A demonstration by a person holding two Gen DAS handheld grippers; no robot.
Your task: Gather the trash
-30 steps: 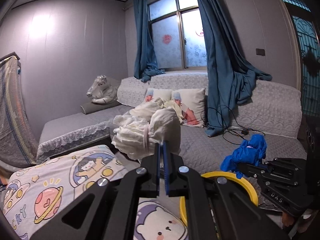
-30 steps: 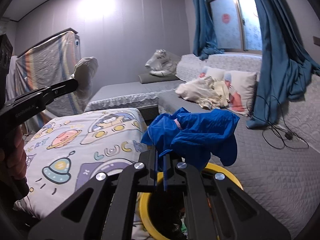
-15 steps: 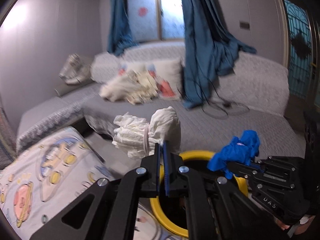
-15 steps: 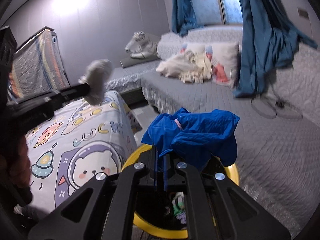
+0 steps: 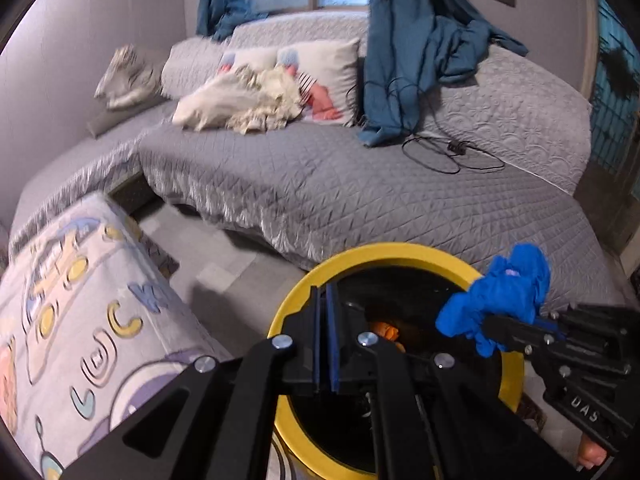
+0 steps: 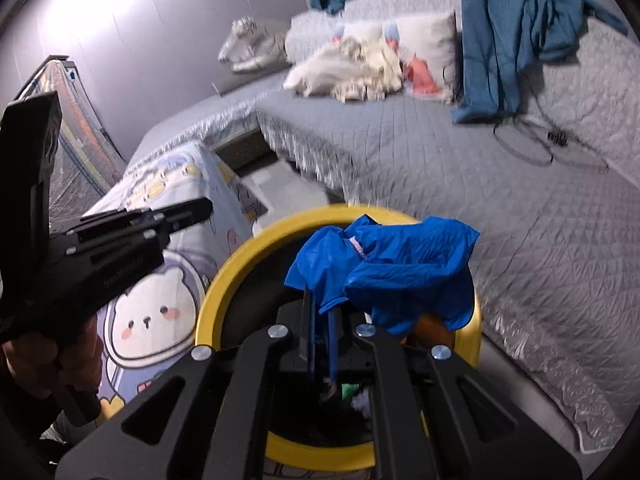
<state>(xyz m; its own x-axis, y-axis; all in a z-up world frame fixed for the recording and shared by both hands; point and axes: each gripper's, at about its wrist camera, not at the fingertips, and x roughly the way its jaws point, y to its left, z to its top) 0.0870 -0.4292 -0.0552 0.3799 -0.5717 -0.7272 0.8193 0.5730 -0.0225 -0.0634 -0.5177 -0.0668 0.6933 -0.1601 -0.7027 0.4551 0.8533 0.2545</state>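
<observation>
1. Sofa: grey quilted cover, fills the middle and right of both views. Not trash, ignore it.
2. Bin: yellow rim, dark inside, bottom centre of both views. Scraps already lie in it. Both grippers are over or at its mouth.
3. Glove: blue, crumpled, with a pink bit tucked in the bunch. It hangs in the air above the bin opening at centre frame, touching nothing but the pads.
   - Handling (my guess): very light, limp, thin rubbery film, not fragile. It may cling to the pads on release, so a wide opening or a small shake may be needed.
   - Hold point: it is pinched at the lower left edge of the bunch. Any fold would do, and a thick one is safer.
   - Axis: in the right view the bunch runs from the pinch at lower left out to upper right, and the loose end droops to the right. In the left view it sticks up and right from the fingertips. Which end is the cuff I cannot tell.
4. Right gripper: fingers narrow, clamped on the glove edge, aimed down into the bin.
5. Left gripper: fingers pressed together with nothing visible between them, tips over the left rim of the bin.
</observation>
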